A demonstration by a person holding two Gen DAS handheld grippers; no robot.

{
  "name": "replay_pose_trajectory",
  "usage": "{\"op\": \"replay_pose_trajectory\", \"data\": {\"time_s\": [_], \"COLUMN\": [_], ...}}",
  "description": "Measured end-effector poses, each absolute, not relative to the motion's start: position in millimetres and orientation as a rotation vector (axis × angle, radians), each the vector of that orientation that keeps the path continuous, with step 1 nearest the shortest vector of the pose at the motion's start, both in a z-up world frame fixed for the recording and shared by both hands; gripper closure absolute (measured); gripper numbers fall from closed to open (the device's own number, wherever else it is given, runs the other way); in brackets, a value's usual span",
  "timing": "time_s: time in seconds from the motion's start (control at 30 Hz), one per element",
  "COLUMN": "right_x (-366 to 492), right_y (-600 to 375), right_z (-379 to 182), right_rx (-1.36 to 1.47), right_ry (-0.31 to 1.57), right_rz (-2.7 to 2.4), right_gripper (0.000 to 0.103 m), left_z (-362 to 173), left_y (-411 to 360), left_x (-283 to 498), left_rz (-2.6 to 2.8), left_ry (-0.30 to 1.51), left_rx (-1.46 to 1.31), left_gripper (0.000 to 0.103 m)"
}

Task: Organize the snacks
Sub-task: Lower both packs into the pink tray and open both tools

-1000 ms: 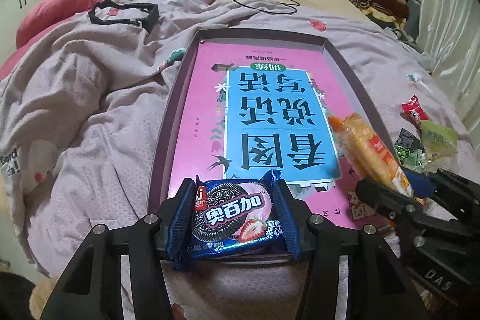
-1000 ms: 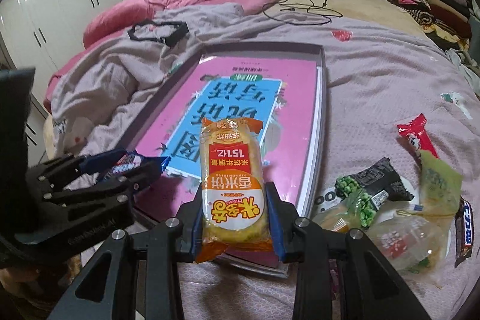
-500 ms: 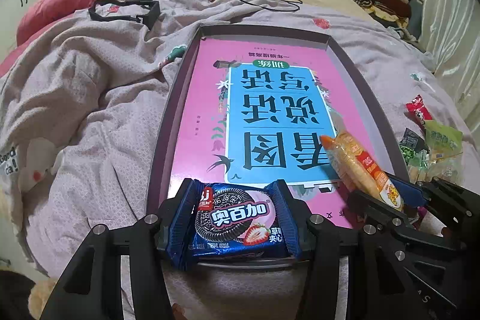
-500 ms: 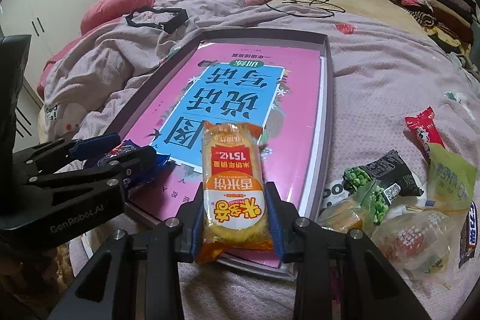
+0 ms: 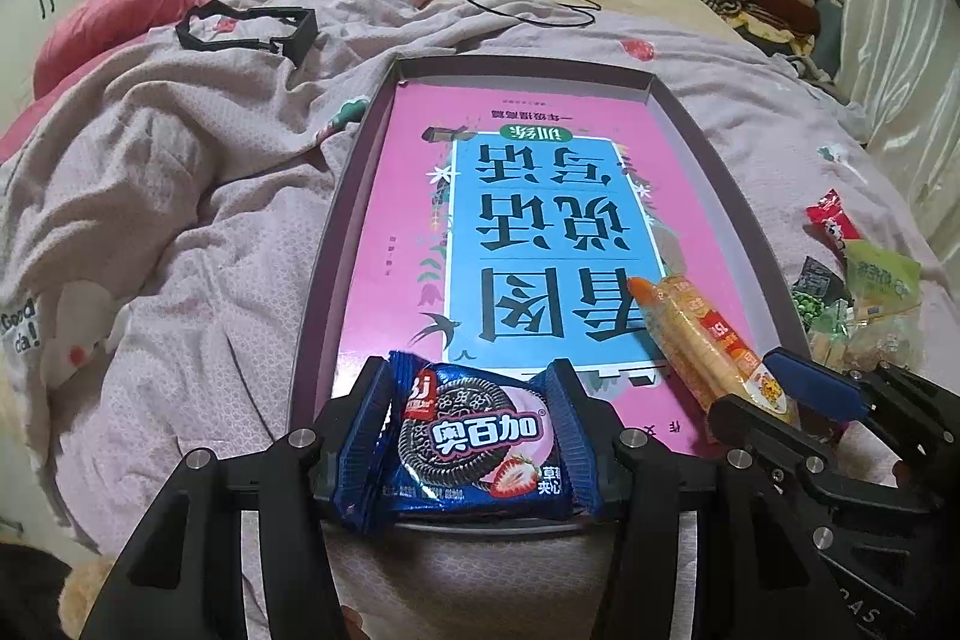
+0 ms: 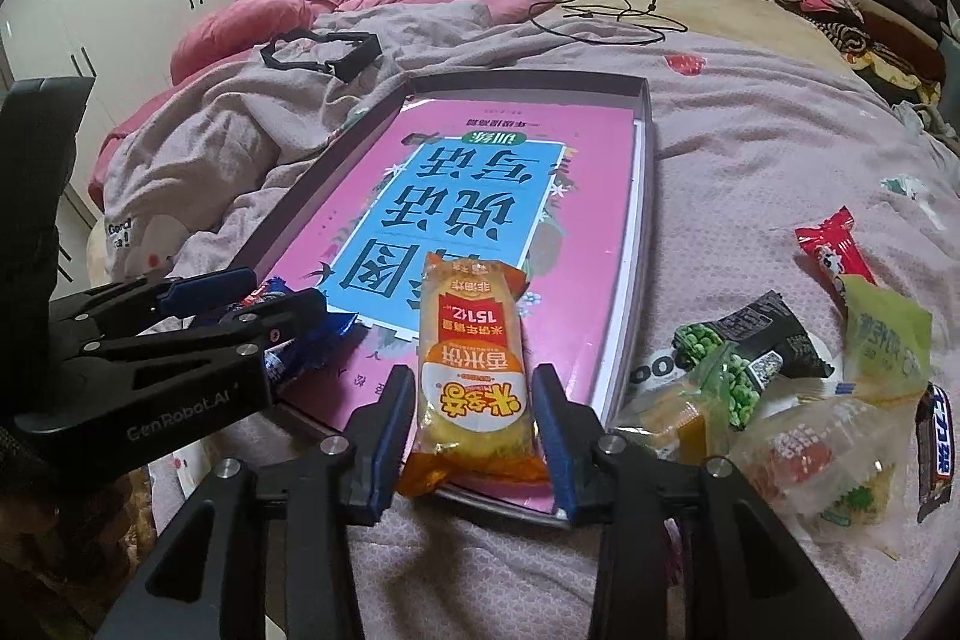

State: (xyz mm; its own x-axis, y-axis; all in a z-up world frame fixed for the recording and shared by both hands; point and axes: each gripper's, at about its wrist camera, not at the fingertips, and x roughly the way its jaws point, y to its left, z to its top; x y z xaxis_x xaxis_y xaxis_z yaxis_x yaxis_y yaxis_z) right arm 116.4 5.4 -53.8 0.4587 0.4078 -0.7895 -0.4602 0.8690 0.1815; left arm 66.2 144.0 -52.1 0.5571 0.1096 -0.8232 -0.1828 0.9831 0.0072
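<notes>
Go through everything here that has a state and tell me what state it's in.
left gripper: shut on the Oreo pack
right gripper: shut on the rice cracker pack
tray: lidless, a pink book lying flat inside
green pea packet: sealed, lying loose on the bedspread
black cable: loose, unplugged at the visible end
</notes>
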Motion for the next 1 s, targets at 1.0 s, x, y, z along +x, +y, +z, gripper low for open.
{"op": "replay_pose_trajectory", "data": {"time_s": [1.0], "right_x": [103.4], "right_y": [-20.3], "right_z": [-20.2], "right_rx": [0.007], "right_ry": [0.829], "right_rz": [0.515], "right_gripper": [0.037], "left_z": [-19.9], "left_y": [135.1], "left_x": [52.6], "left_rz": [0.160], "left_ry": [0.892], "left_rx": [-0.074], "left_gripper": [0.026]}}
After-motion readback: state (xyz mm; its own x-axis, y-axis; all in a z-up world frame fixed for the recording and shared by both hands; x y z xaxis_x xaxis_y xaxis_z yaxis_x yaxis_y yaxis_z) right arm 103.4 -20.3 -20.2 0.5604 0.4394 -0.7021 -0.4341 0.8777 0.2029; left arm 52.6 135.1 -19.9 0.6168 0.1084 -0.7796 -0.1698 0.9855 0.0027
